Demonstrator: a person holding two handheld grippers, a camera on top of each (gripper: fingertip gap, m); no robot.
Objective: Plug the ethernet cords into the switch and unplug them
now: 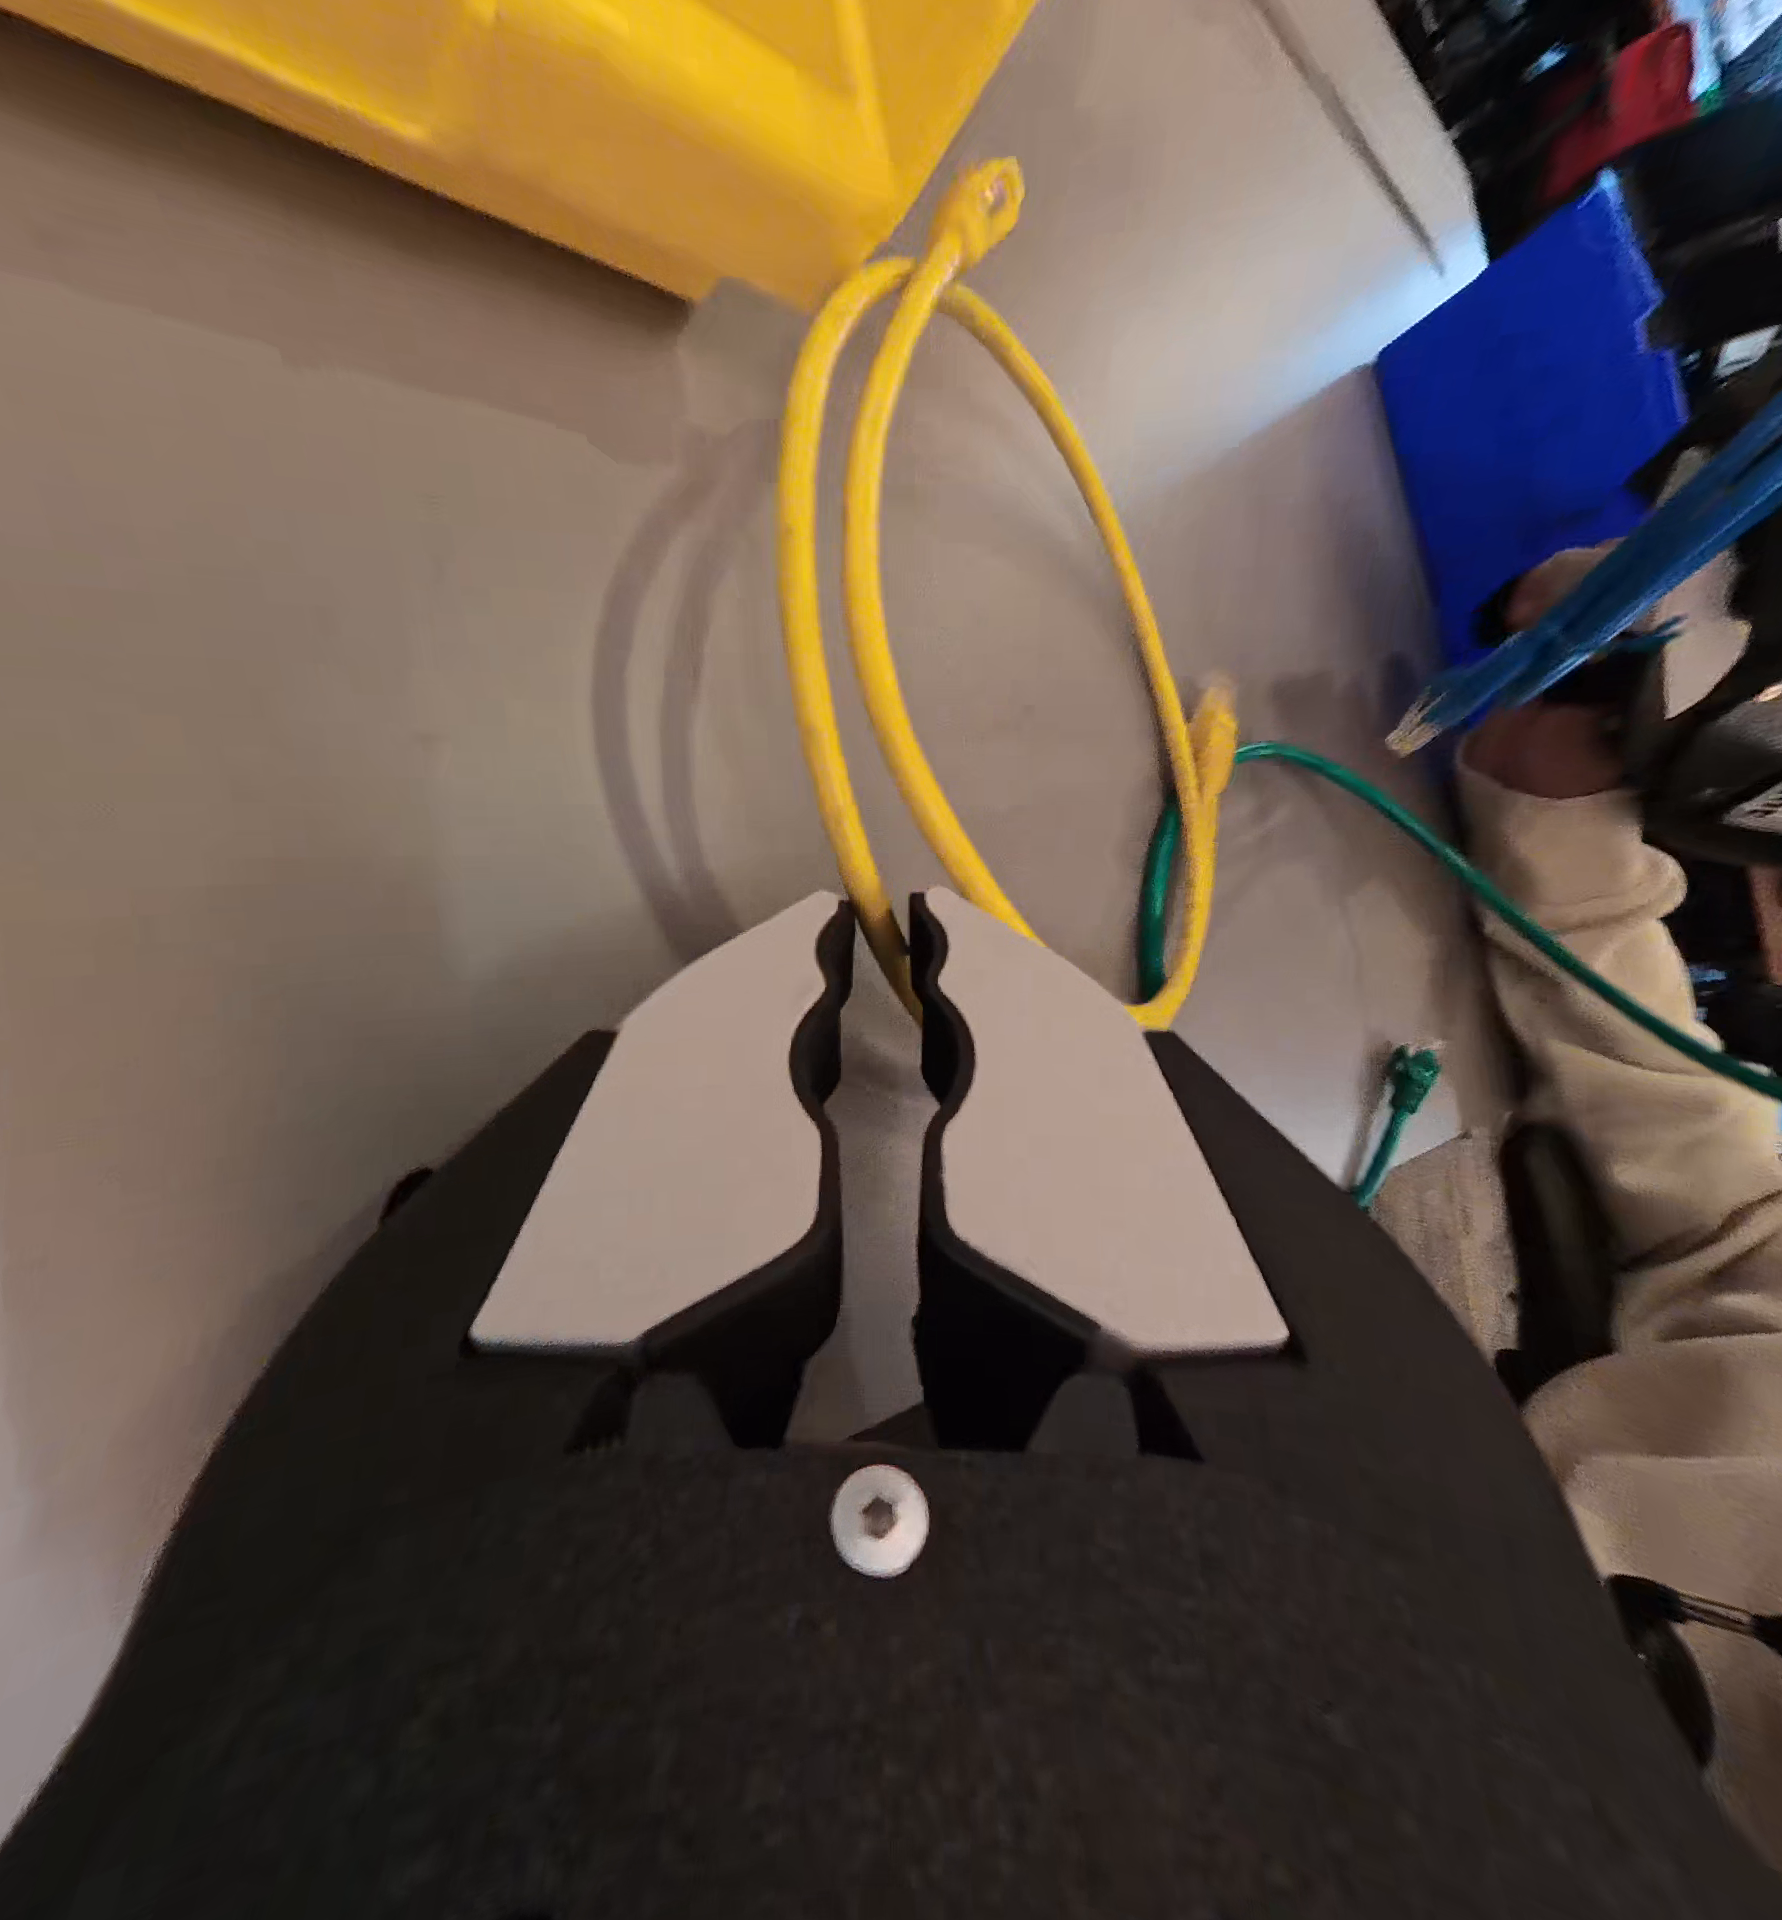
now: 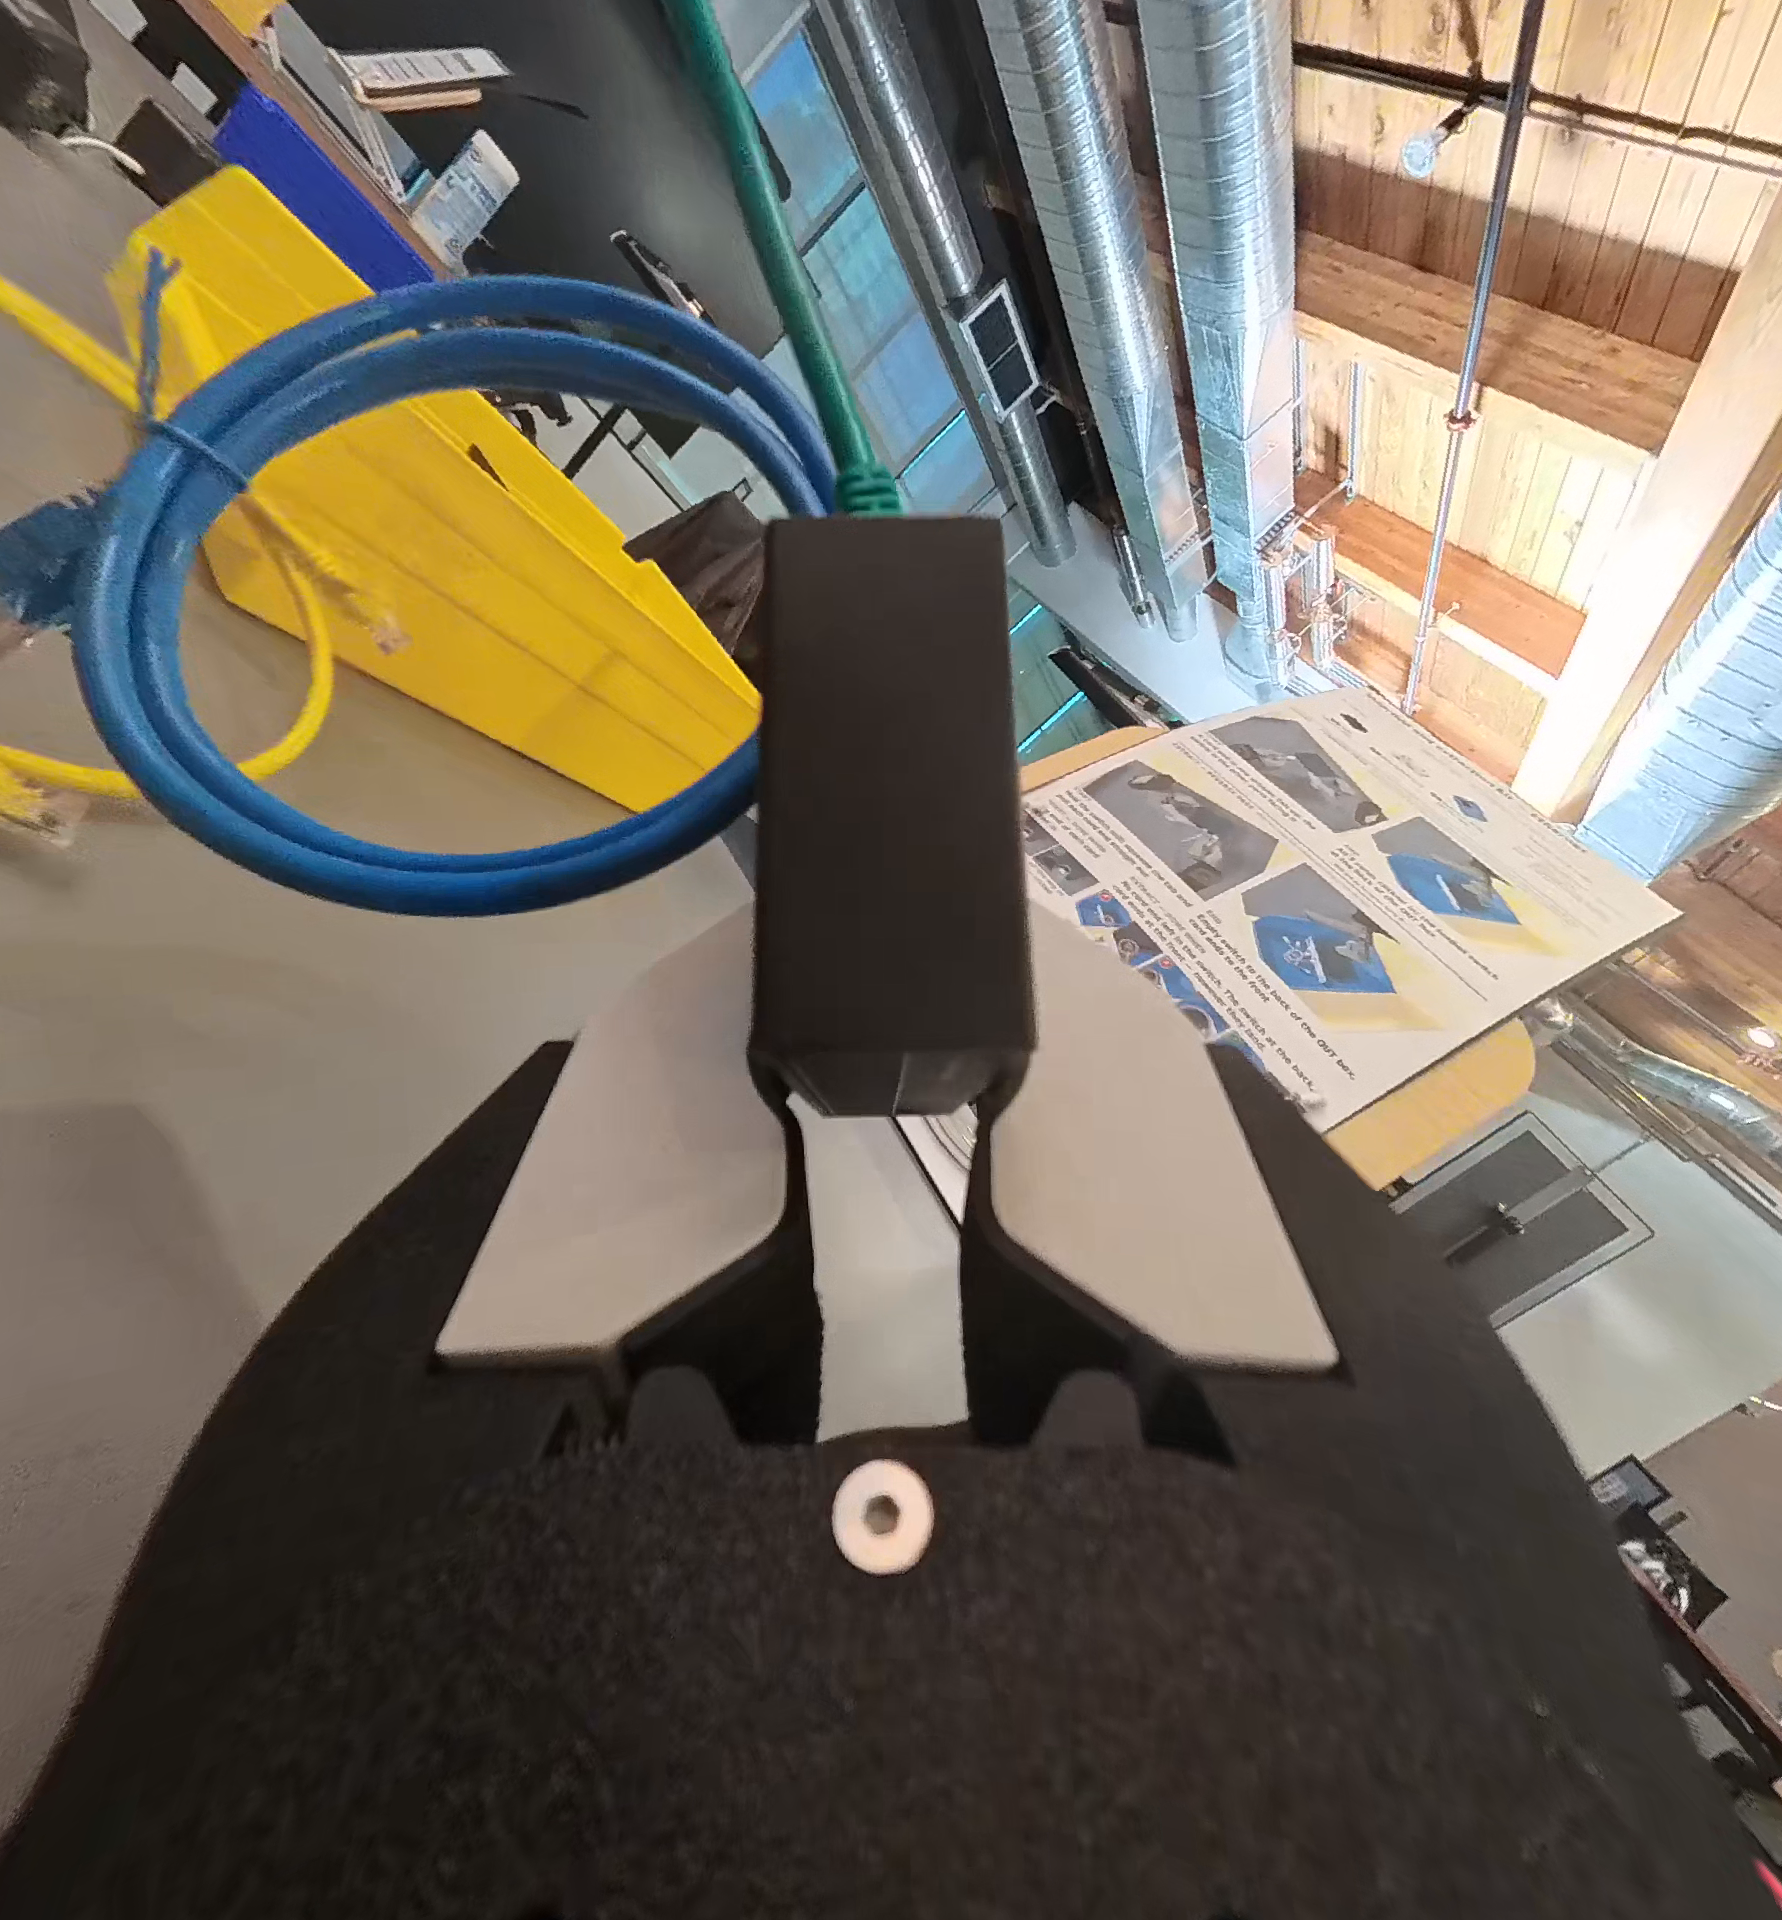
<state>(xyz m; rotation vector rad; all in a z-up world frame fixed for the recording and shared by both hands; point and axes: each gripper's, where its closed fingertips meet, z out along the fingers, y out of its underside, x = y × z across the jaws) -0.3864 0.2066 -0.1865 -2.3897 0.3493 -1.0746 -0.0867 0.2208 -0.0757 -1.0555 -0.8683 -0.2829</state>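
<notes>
Grey table [image 1: 295, 727] fills most of the left wrist view, its edges cut off. Yellow bin [image 1: 575, 114] at the far side, cropped by the top edge; in the right wrist view it [image 2: 471, 582] sits far left, with a blue bin [image 2: 315, 197] behind it, partly hidden. Printed sheet [image 2: 1386, 883] lies to the right, tilted. Switch [image 2: 887, 790], a black box, is pinched at its near end by the right gripper [image 2: 887, 1091]; its long axis runs straight away from the camera, far end pointing up and away from the table. The ports are hidden on the far face. Green cord [image 2: 762, 208] is plugged in at that far end and runs off the top edge. Blue cord [image 2: 399, 623], coiled and tied, hangs left of the switch; whether it is plugged in cannot be told, and its loose connector is blurred. Left gripper [image 1: 882, 935] is nearly closed, nipping one strand of the coiled yellow cord [image 1: 814, 582]; the coil stands away toward the bin, one connector at the far top, the other at the right. Green cord [image 1: 1438, 831] trails right, its free plug [image 1: 1406, 1081] on the table. A sleeve [image 1: 1645, 1195] is at the right edge.
</notes>
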